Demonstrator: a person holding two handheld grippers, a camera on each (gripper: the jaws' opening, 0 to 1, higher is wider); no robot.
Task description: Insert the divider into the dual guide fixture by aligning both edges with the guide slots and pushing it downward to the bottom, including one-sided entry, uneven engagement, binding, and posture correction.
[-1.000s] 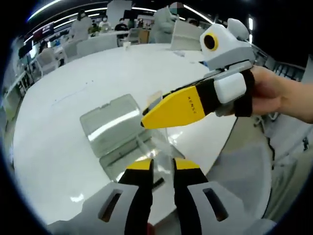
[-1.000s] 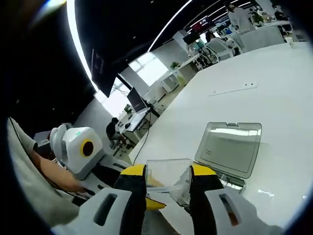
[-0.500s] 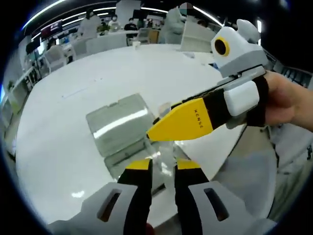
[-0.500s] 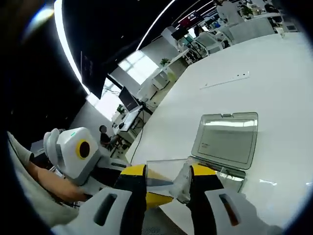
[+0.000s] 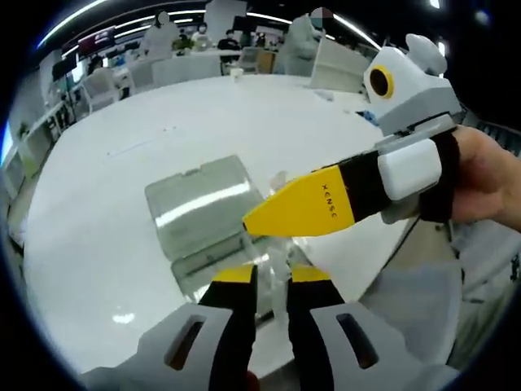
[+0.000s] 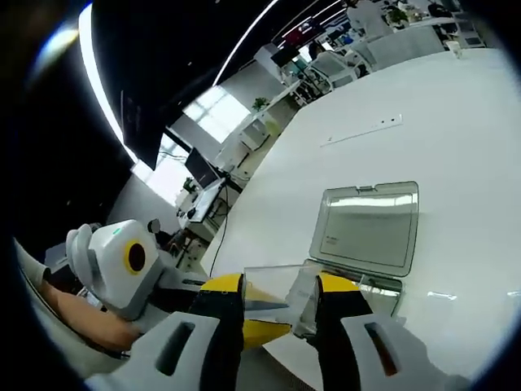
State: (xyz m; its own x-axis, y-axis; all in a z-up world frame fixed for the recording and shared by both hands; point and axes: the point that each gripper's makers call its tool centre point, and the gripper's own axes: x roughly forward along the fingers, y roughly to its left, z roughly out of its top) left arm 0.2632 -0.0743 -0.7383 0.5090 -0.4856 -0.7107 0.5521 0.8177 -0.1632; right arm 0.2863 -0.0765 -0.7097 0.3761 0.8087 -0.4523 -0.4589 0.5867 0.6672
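Observation:
The clear fixture, a plastic box [image 5: 213, 262] with its lid [image 5: 199, 202] laid open, sits at the white table's near edge. My left gripper [image 5: 272, 275] is shut on a thin clear wall that looks like the box's near side. The right gripper [image 5: 303, 208] reaches in from the right above the box. In the right gripper view, my right gripper [image 6: 281, 285] is shut on the clear divider [image 6: 278, 283], held upright beside the box [image 6: 368, 287] and its lid [image 6: 366, 228]. The left gripper's yellow tip [image 6: 262, 331] lies just below the divider.
The round white table [image 5: 146, 122] stretches away behind the box, with a thin white strip [image 6: 361, 131] lying on it. A hand [image 5: 487, 181] holds the right gripper. Desks, chairs and people stand in the far background [image 5: 203, 41].
Both views have shifted slightly. The right gripper with the divider has dipped a little toward the box. Neither grip has changed.

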